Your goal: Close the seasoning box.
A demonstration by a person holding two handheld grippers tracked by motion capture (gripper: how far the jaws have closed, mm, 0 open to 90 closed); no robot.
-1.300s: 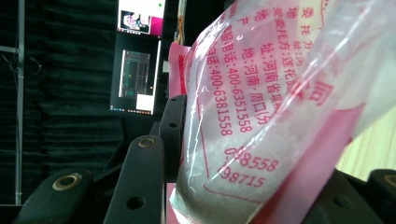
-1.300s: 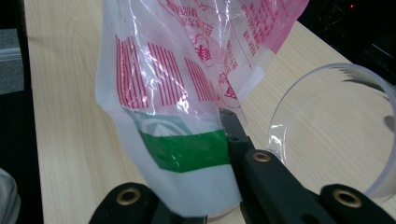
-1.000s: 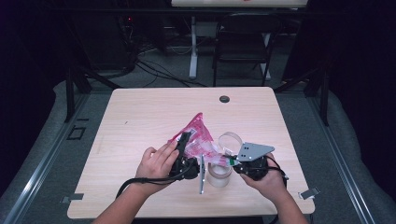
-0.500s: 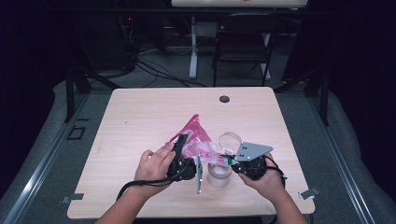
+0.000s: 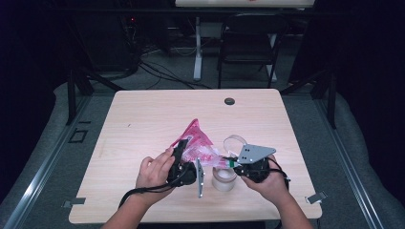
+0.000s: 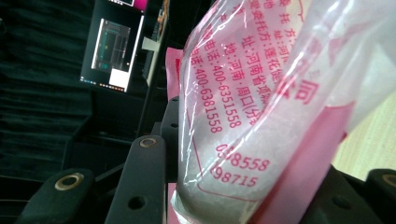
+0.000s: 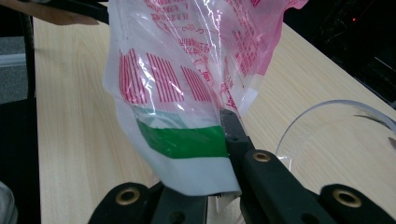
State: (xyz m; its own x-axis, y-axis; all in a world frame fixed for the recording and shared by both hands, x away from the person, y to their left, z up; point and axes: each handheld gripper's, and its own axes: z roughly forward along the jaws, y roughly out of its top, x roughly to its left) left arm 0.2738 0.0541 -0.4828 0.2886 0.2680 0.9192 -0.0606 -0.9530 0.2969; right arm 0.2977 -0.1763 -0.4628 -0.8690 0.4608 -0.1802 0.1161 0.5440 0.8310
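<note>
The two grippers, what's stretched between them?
In the high view, the pink-printed plastic bag spans from the left gripper to the right gripper.

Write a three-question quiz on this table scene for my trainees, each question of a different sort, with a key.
1. True or false: both grippers grip the same pink-printed plastic bag.
2. Which stands on the table right below the bag? A) a small clear cup B) a metal bowl C) a book
3. Fill in: the end of the bag pinched by the right gripper bears a ____ band.

Key:
1. True: the left gripper holds the end with white grains, the right gripper the other end.
2. A
3. green
</note>
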